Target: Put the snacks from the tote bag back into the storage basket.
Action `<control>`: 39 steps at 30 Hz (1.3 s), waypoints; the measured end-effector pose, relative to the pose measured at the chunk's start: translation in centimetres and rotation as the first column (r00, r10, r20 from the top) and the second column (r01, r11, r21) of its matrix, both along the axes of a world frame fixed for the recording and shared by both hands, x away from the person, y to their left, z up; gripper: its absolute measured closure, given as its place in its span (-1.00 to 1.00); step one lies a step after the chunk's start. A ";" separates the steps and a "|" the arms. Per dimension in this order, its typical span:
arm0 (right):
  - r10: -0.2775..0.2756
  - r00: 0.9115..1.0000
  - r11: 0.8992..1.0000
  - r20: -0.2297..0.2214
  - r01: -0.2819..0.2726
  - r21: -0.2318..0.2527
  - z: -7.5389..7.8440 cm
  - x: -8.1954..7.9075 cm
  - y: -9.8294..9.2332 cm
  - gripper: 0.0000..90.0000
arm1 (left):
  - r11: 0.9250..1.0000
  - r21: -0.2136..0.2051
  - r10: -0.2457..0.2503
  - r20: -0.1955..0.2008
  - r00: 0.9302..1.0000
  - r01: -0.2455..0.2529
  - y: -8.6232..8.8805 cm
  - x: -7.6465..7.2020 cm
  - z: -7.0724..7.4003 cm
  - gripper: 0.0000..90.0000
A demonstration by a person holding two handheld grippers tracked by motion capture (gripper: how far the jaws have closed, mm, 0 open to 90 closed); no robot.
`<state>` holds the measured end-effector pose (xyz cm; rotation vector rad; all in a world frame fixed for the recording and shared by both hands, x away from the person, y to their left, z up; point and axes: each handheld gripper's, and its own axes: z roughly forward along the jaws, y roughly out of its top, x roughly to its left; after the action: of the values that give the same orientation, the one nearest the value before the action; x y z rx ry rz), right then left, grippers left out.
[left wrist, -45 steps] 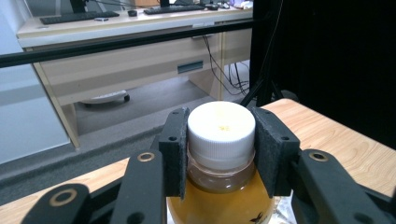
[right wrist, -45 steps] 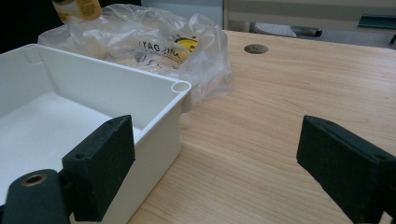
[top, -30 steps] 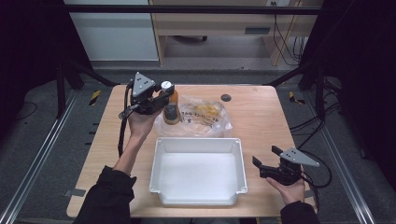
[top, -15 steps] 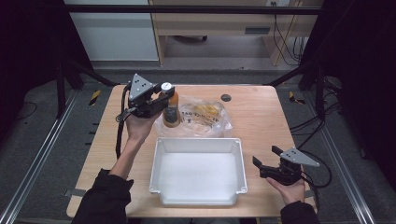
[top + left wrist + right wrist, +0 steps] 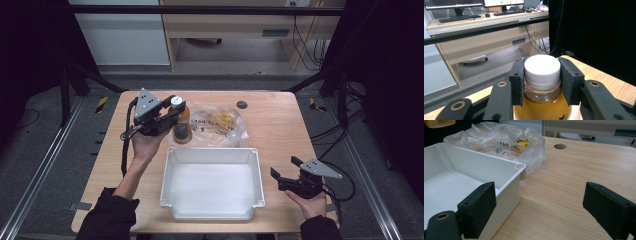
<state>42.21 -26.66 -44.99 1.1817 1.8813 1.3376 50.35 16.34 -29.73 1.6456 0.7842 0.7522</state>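
Observation:
A bottle (image 5: 180, 120) of amber liquid with a white cap (image 5: 542, 68) hangs upright in my left gripper (image 5: 173, 109), whose jaws are shut on the cap and neck. In the high view it is just beyond the far left corner of the white tray (image 5: 210, 152), beside a crumpled clear plastic bag (image 5: 220, 125) with yellow contents. The tray holds nothing. My right gripper (image 5: 284, 167) stands open low over the table, right of the tray, with nothing between its fingers. The right gripper view shows the tray's corner (image 5: 520, 167) and the bag (image 5: 506, 142) beyond my right gripper (image 5: 539, 205).
A small dark round disc (image 5: 242, 104) lies on the wooden table (image 5: 280, 125) behind the bag. Bare wood stretches right of the tray. Black frame posts and a desk stand beyond the far edge.
My left gripper has carried the bottle a little nearer to the tray's far left corner. The right gripper has stayed where it was.

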 end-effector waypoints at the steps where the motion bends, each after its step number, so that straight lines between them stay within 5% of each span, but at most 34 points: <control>1: 0.000 1.000 1.000 0.000 0.000 0.000 0.0 0.0 0.0 -0.74 | 1.000 0.002 0.000 0.003 1.000 0.000 0.1 -0.1 0.0 0.31; 28: -0.004 1.000 1.000 -0.001 0.004 -0.003 0.0 0.0 0.0 -0.74 | 0.998 0.004 -0.057 0.018 0.998 0.057 0.9 -4.8 -1.9 0.31; 39: -0.003 1.000 1.000 -0.004 0.003 -0.005 -0.1 0.0 0.0 -0.74 | 0.997 -0.007 -0.081 -0.017 0.997 0.081 1.1 -6.3 -3.6 0.31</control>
<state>42.19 -26.62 -45.04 1.1857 1.8838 1.3286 44.03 17.43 -33.32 1.6699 0.7271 0.6789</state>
